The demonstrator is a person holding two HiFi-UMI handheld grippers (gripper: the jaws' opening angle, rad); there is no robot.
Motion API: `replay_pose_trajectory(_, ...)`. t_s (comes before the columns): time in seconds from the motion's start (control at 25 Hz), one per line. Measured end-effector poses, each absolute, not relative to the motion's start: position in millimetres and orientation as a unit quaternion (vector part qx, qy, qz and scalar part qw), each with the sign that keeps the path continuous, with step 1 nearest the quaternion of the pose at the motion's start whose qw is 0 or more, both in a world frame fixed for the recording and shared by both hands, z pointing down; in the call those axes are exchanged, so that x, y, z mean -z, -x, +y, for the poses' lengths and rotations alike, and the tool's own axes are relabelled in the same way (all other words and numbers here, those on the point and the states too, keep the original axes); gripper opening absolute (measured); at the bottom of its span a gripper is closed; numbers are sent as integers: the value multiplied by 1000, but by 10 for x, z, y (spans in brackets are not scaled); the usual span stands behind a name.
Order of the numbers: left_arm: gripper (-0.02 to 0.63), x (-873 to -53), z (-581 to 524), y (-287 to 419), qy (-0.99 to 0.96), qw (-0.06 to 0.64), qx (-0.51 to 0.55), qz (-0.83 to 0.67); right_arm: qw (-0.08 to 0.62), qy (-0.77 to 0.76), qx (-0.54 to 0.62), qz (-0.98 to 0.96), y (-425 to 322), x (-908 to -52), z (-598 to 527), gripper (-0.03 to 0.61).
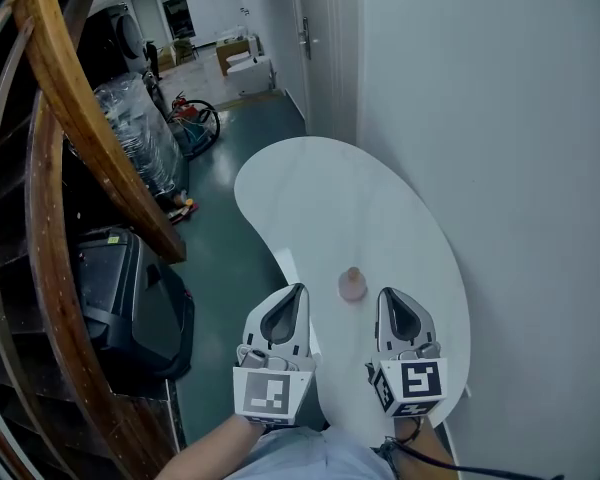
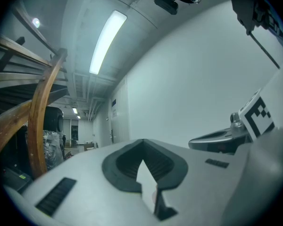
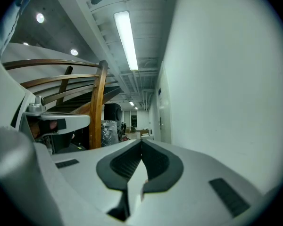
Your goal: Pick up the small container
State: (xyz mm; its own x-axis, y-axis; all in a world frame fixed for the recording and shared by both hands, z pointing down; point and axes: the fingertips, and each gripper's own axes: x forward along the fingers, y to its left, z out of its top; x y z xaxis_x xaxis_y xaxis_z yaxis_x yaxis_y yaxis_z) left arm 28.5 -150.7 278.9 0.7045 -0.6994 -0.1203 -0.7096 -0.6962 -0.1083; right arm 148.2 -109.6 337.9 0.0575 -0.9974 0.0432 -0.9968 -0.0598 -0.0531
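Observation:
A small pinkish container [image 1: 352, 285] with a narrow top stands on the white curved table [image 1: 330, 198], near its front end. My left gripper [image 1: 287, 295] rests just to its left and my right gripper [image 1: 391, 299] just to its right, both a little nearer to me than the container. Each gripper's jaws are shut with nothing between them. In the left gripper view my left gripper [image 2: 142, 142] points past the table towards the wall, and the right gripper's side [image 2: 226, 138] shows at its right. In the right gripper view, my right gripper [image 3: 141, 142] likewise shows shut, empty jaws.
A white wall [image 1: 500, 118] runs along the table's right side. A wooden stair rail [image 1: 70, 98] curves down the left. Below it stand a black case [image 1: 120, 298] and plastic-wrapped goods [image 1: 140, 133] on the green floor [image 1: 230, 258]. A door [image 1: 305, 28] lies beyond the table.

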Motion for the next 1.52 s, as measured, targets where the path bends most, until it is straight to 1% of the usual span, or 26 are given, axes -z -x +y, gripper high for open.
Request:
replay_pose_trajectory(0.16, 0, -2844, -1565, -293, 918, 70, -27, 390, 2, 724, 38, 689, -1500, -3435, -1200, 2)
replay_pose_trajectory(0.32, 0, -3018, -1699, -319, 919, 52, -10, 391, -6, 725, 51, 687, -1525, -3589, -1319, 2)
replay_pose_trajectory(0.88, 2, -3492, -2169, -461, 936, 4, 23, 352, -48, 741, 104, 662, -1548, -4150, -1604, 2)
replay_pose_trajectory(1.04, 1, -3628, -2218, -493, 939, -8, 36, 343, -50, 743, 120, 657, -1563, -4276, -1654, 3)
replay_pose_trajectory(1.08, 2, -3660, -2242, -495, 939, -12, 40, 343, -50, 742, 123, 657, -1559, -4308, -1676, 12)
replay_pose_trajectory(1.12, 1, -3689, -2269, -498, 938, -14, 43, 342, -53, 741, 126, 658, -1554, -4339, -1705, 51)
replay_pose_trajectory(1.16, 0, -3716, -2299, -501, 938, -17, 46, 342, -57, 739, 128, 659, -1547, -4369, -1739, 142)
replay_pose_trajectory(1.2, 0, -3742, -2330, -504, 938, -20, 49, 342, -61, 737, 130, 660, -1541, -4398, -1772, 170)
replay_pose_trajectory(1.52, 0, -3986, -2561, -506, 935, -41, 85, 342, -84, 734, 150, 657, -1560, -4646, -1955, 187)
